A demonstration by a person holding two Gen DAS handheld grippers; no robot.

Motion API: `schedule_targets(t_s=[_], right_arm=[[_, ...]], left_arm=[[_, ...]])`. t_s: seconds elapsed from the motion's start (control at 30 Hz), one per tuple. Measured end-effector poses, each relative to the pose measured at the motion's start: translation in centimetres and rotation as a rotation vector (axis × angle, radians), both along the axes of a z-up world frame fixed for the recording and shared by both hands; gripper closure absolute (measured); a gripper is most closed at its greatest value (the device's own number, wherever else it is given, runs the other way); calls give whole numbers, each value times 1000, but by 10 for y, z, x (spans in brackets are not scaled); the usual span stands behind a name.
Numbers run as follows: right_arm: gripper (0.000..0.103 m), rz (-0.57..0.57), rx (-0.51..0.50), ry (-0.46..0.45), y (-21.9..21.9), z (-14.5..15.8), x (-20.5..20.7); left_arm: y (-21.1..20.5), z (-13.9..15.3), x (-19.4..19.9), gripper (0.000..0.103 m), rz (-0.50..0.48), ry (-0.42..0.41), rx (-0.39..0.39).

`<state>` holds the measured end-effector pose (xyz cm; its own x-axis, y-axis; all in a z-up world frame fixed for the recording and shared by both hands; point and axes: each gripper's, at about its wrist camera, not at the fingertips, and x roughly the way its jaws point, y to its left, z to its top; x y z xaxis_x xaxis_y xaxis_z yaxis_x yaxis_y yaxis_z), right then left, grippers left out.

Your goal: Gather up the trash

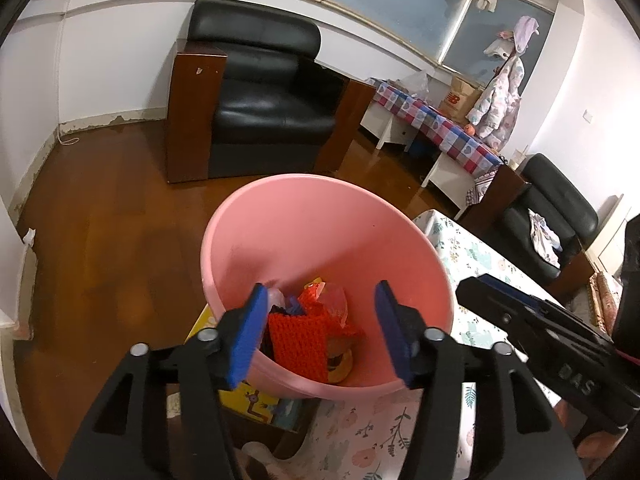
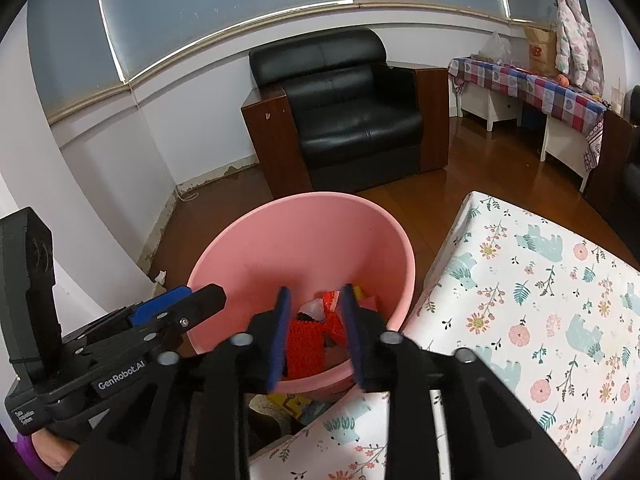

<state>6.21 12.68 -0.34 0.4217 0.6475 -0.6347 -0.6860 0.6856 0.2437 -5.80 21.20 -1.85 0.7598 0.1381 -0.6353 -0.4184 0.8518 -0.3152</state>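
Pink bucket (image 1: 304,232), one, holds one orange knitted piece (image 1: 296,336) amid wrappers. Both grippers, left (image 1: 320,332) and right (image 2: 316,332), tilt down over its rim, fingers released, empty.

We see our left gripper (image 1: 320,332) as black angular arms with silver round rivets at the joints and flat blue pads (image 1: 246,336) on the fingers. Our right gripper (image 2: 316,336) is built the same way, and its side shows raised letters "DAS". The left body carries white "GenRobot.AI" lettering, a small screw, and a purple sleeve (image 2: 24,456) at its near end.
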Motion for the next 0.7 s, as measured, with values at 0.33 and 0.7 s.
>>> schedule_targets(t_s=[0.33,0.7], right_arm=[[49,1,22,-37,-21,8,-19],[39,-8,62,-49,-47,14,-40]], left_arm=[[-14,12,-7,32,-31,-56,10],[-34,33,-22,31,-36,-124,73]])
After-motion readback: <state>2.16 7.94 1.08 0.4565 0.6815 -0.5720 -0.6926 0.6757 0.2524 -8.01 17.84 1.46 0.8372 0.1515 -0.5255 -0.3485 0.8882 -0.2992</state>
